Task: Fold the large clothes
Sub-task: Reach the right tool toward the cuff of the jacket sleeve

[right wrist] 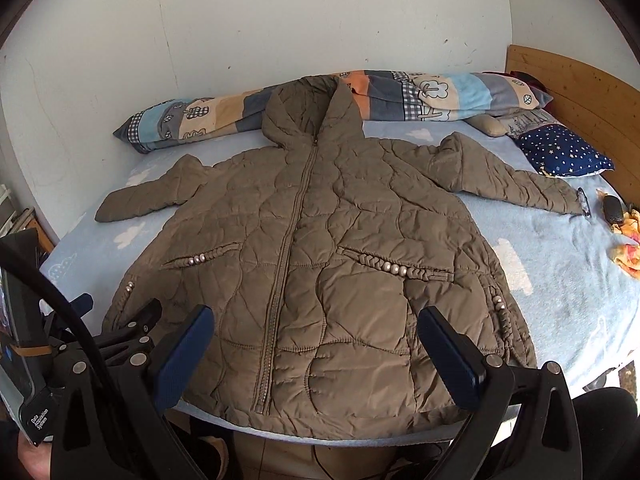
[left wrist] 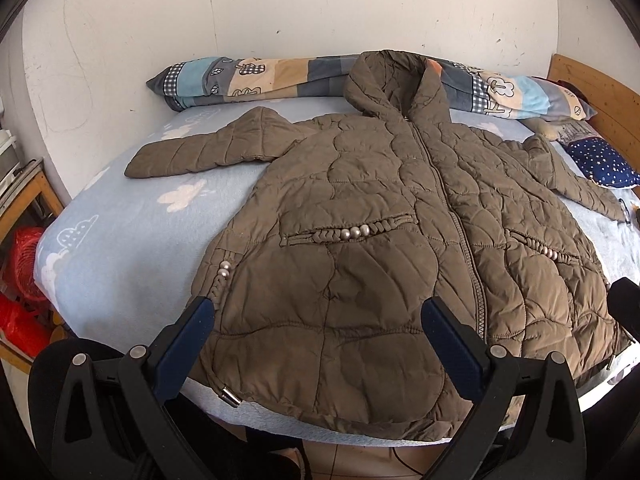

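I am holding both tongs over the near edge of the bed (left wrist: 120,240), above the hem of the brown quilted jacket (left wrist: 360,220). The left tongs (left wrist: 320,344) are spread wide, nothing between the pads, hovering over the left half of the hem. The right tongs (right wrist: 316,352) are likewise spread and empty, over the right half of the hem, with the zipper (right wrist: 288,248) running just left of their centre.

The jacket is lying face up and zipped shut, hood (right wrist: 308,112) pointing toward the wall and resting against the patterned bolster (right wrist: 440,96). The left sleeve (left wrist: 200,148) and the right sleeve (right wrist: 512,184) are both stretched out sideways on the light blue sheet (right wrist: 560,260). My reading: it is laid flat and symmetric so that each side can be folded inward along a clean line, and I am standing at the hem so that each tool covers its own half.

Judgement: no fold is made yet; the task is at its start. The sleeves are the likely first step, each brought across the chest.

Notes on handling: the padding is thick and slippery-looking, so a fold may spring back unless pressed. The beaded trim on the left pocket (left wrist: 352,234) and the cord end (left wrist: 231,396) at the hem could catch on a pad.

Small items are lying near the right cuff: a dark object (right wrist: 612,208) and a yellow cloth (right wrist: 628,256). The starry cushion (right wrist: 564,152) is sitting beyond them, clear of the jacket.
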Demonstrator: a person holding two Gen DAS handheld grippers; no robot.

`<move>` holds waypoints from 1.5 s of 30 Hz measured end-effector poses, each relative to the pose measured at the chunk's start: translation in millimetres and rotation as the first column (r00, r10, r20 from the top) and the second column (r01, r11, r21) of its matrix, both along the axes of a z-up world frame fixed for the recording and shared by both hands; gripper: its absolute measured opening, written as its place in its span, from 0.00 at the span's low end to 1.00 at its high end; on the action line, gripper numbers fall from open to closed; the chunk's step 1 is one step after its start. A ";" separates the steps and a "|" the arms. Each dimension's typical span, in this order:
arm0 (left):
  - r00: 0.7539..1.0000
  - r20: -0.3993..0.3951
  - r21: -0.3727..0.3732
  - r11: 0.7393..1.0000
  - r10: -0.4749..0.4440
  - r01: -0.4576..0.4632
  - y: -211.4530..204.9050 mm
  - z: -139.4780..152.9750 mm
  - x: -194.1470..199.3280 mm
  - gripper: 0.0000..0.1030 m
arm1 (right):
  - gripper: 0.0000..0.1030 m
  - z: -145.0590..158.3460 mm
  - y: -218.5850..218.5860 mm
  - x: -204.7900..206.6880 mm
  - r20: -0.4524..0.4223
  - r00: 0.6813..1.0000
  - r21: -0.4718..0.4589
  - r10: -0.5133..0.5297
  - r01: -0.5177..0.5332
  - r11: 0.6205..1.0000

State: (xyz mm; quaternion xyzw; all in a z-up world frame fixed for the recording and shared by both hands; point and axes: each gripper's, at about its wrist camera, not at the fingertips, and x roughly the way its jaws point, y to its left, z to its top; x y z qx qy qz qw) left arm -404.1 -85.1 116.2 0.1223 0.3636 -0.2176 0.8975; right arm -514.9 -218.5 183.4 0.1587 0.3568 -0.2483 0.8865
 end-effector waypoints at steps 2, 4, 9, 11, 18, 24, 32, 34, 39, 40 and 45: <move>1.000 -0.001 0.002 1.000 0.001 -0.001 -1.0 -1.3 -0.5 1.00 | 1.00 -1.4 0.6 1.0 -0.005 1.000 0.007 0.001 -0.001 1.000; 1.000 0.002 0.003 1.000 0.000 0.000 0.3 -1.4 -1.4 1.00 | 1.00 -1.0 0.8 1.2 -0.007 1.000 0.013 0.003 -0.003 1.000; 1.000 0.004 0.002 1.000 -0.006 0.006 1.7 -0.4 -2.1 1.00 | 1.00 0.8 1.9 -1.2 -0.006 1.000 0.012 0.005 -0.005 1.000; 1.000 0.005 0.003 1.000 -0.009 0.009 1.1 -0.2 -3.1 1.00 | 1.00 0.9 1.8 -2.9 -0.003 1.000 0.013 0.004 -0.004 1.000; 1.000 0.008 0.004 1.000 -0.010 0.010 1.0 0.0 -4.7 1.00 | 1.00 0.0 0.4 -5.3 -0.007 1.000 0.028 0.001 -0.001 1.000; 1.000 0.007 0.004 1.000 -0.014 0.014 2.5 -0.5 -4.6 1.00 | 1.00 -0.8 -0.1 -5.7 -0.009 1.000 0.034 0.006 -0.006 0.999; 1.000 -0.001 -0.015 0.999 -0.031 0.031 -2.5 7.9 0.4 1.00 | 1.00 -1.7 -11.0 -8.8 0.000 1.000 0.060 0.000 0.000 0.998; 1.000 0.009 -0.030 0.999 -0.027 0.028 -4.6 16.5 9.7 1.00 | 1.00 0.2 -26.4 -14.8 0.022 0.999 0.081 -0.031 0.030 0.996; 0.998 0.057 -0.061 0.998 -0.011 0.015 -18.9 43.5 44.9 1.00 | 1.00 9.5 -80.5 -32.8 0.060 0.985 0.098 -0.163 0.156 0.983; 0.998 0.066 -0.069 0.998 -0.009 0.014 -23.5 49.8 52.8 1.00 | 1.00 11.9 -93.0 -37.4 0.071 0.980 0.104 -0.189 0.181 0.978; 0.991 0.136 -0.090 0.996 -0.014 0.026 -52.8 82.3 91.6 1.00 | 1.00 26.0 -149.2 -54.7 0.116 0.946 0.111 -0.304 0.292 0.950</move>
